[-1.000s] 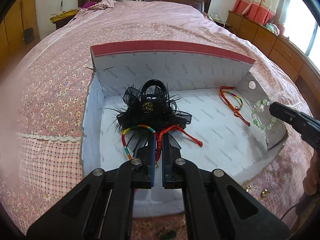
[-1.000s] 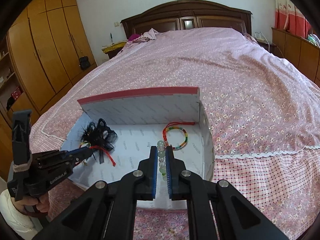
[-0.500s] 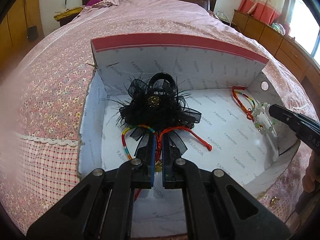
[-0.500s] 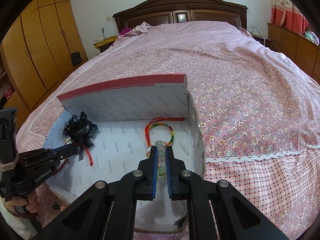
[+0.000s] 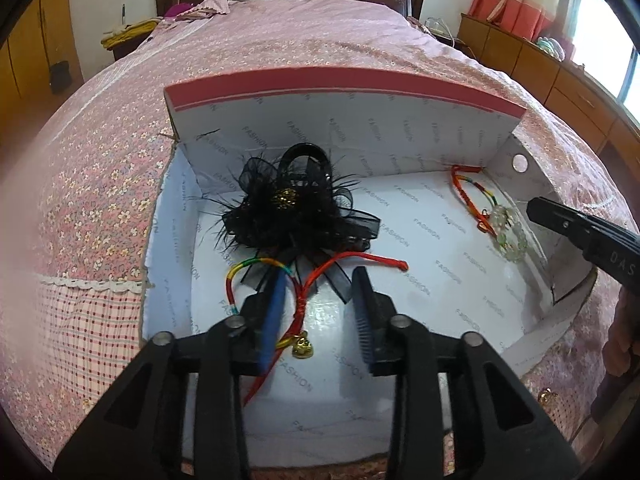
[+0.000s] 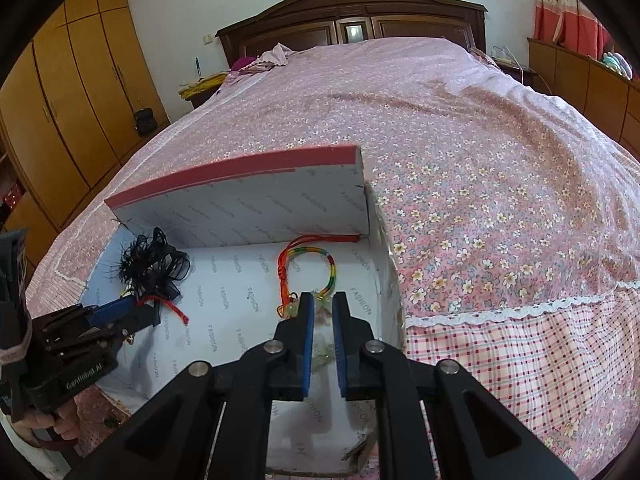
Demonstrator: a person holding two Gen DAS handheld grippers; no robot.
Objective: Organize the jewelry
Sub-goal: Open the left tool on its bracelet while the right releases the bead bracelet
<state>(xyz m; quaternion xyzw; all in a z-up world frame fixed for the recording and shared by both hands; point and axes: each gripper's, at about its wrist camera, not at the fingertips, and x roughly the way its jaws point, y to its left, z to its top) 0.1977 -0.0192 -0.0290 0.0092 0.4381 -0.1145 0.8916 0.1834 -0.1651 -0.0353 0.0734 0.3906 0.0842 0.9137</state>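
Box (image 5: 400, 120) white inside with grey "FASHION" print and red rim, black feathered hair clip (image 5: 292, 216) with gold centre, red-and-rainbow cord bracelets (image 6: 308, 268), bedspread (image 6: 480, 160) pink floral with checked border.

Matt cardboard box (image 5: 344, 120), glossy glass-like bead bracelet (image 5: 510, 236), floral cloth bedspread (image 6: 480, 152).

An open shoebox (image 5: 516, 168) sits on the bed (image 6: 460, 152), its lid standing at the far side. Inside, a feathered hair clip (image 5: 296, 208) lies toward the left, with a cord bracelet (image 5: 280, 280) just before it. In the right far corner lies another cord bracelet (image 6: 316, 264), and a bead bracelet (image 5: 510, 234) touches its near end.
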